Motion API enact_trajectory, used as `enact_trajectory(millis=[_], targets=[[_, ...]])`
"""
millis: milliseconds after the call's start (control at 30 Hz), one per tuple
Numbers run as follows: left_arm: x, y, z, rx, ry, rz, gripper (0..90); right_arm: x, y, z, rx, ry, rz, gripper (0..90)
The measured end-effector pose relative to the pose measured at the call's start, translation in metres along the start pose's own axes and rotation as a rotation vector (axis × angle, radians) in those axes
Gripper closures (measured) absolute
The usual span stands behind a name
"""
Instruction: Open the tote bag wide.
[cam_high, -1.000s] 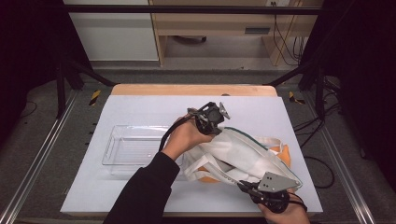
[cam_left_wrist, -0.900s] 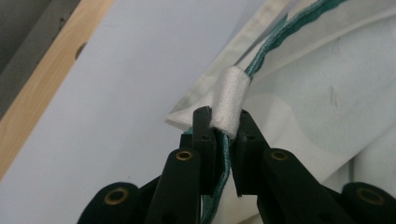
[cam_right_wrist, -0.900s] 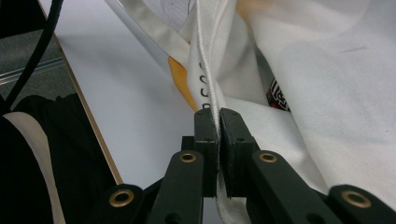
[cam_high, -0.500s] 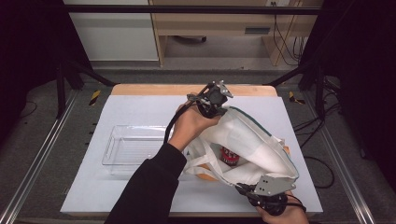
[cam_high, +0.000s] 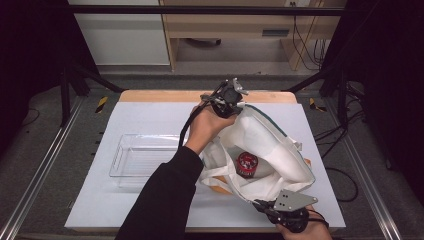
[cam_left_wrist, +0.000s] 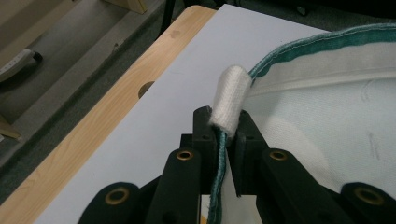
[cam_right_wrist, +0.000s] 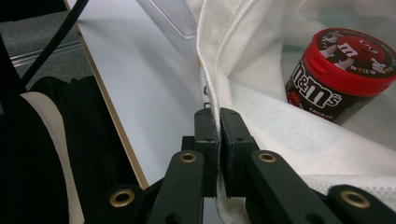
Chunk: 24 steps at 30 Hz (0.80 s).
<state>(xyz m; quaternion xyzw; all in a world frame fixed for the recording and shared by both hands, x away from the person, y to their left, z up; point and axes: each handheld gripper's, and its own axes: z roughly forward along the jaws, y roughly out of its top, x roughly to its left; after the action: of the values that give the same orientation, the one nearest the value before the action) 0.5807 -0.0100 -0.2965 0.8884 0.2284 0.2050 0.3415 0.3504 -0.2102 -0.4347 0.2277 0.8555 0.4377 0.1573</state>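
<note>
Both hand-held grippers, left (cam_high: 231, 96) and right (cam_high: 280, 214), clamping tote bag (cam_high: 265, 150) rim, spreading mouth; M&M's tub (cam_high: 247, 164) risking tipping if fabric is slipping.

Our left hand-held gripper (cam_high: 239, 104), clamped on the green-trimmed rim of the white bag (cam_high: 265, 145), has risen and moved toward the far edge of the bench (cam_high: 150, 112). The bag mouth now stands wider open, exposing the red-lidded candy tub (cam_high: 247, 164) inside.
</note>
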Motion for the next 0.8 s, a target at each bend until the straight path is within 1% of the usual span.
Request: enact_trajectory(millis=[133,167,233,300,367,533,633,733,800], targets=[[0.000,0.001,0.000,-0.005,0.009,-0.001,81.9,0.001,0.000,-0.001,0.001,0.004,-0.001,86.8],[0.000,0.002,0.000,-0.017,0.010,-0.004,81.9,0.002,-0.001,-0.001,0.003,0.004,-0.006,86.8],[0.001,0.002,-0.001,-0.022,0.019,-0.005,81.9,0.003,-0.001,-0.001,0.006,0.012,-0.009,86.9],[0.003,0.003,0.000,-0.034,0.028,-0.015,81.9,0.004,-0.001,-0.001,0.008,0.016,-0.016,86.9],[0.004,0.003,0.001,-0.031,0.034,-0.023,81.9,0.004,-0.001,-0.001,0.010,0.019,-0.013,86.9],[0.008,0.001,0.016,-0.022,0.042,-0.034,81.9,0.003,-0.003,0.002,0.023,0.025,-0.013,86.9],[0.010,-0.003,0.027,-0.011,0.042,-0.041,81.9,0.002,-0.005,0.004,0.035,0.025,-0.003,86.9],[0.013,-0.010,0.036,-0.004,0.029,-0.066,81.9,0.001,-0.007,0.006,0.046,0.031,-0.002,86.9],[0.014,-0.013,0.040,0.000,0.025,-0.075,81.9,0.000,-0.007,0.006,0.049,0.030,0.002,86.9]])
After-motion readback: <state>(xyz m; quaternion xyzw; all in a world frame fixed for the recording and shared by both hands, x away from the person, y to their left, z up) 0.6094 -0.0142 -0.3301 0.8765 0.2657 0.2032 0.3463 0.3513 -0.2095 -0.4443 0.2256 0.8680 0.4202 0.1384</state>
